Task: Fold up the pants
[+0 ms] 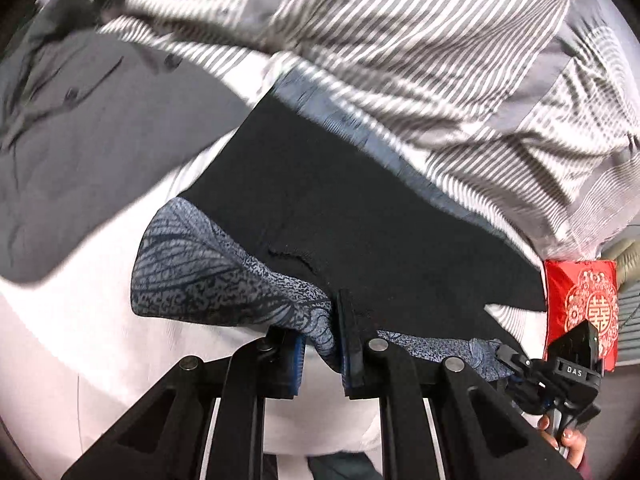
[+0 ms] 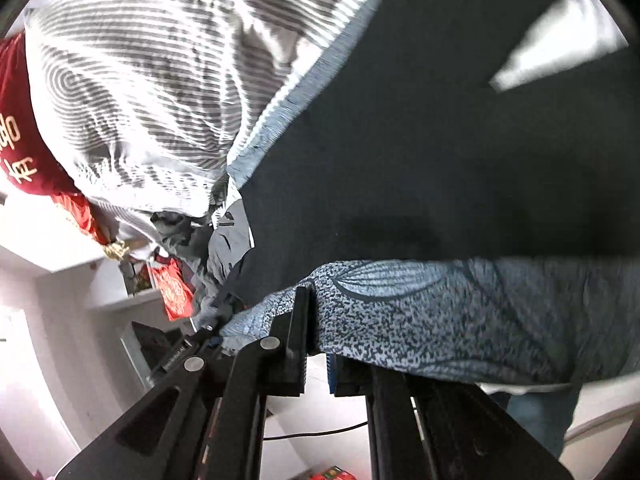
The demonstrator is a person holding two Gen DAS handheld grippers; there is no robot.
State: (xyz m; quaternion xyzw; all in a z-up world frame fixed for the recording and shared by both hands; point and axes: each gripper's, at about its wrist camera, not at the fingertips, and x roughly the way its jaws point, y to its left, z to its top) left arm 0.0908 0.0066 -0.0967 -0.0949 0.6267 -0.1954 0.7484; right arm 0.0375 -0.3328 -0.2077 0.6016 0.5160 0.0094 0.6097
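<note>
The pants [image 1: 340, 200] are dark, almost black, with a blue patterned band [image 1: 208, 268] along one end. My left gripper [image 1: 320, 344] is shut on that band and holds it up off the bed. The right gripper [image 1: 516, 360] shows at the right of the left wrist view, pinching the same band further along. In the right wrist view my right gripper [image 2: 316, 332] is shut on the blue patterned band [image 2: 440, 312], and the dark pants [image 2: 440, 140] hang stretched beyond it. The left gripper [image 2: 212, 328] shows small at the left.
A grey and white striped duvet [image 1: 400, 40] lies behind the pants. A grey cloth [image 1: 80, 160] lies at the left on the white sheet [image 1: 80, 360]. A red cushion [image 1: 580, 308] stands at the right. White shelves [image 2: 100, 280] show at the left of the right wrist view.
</note>
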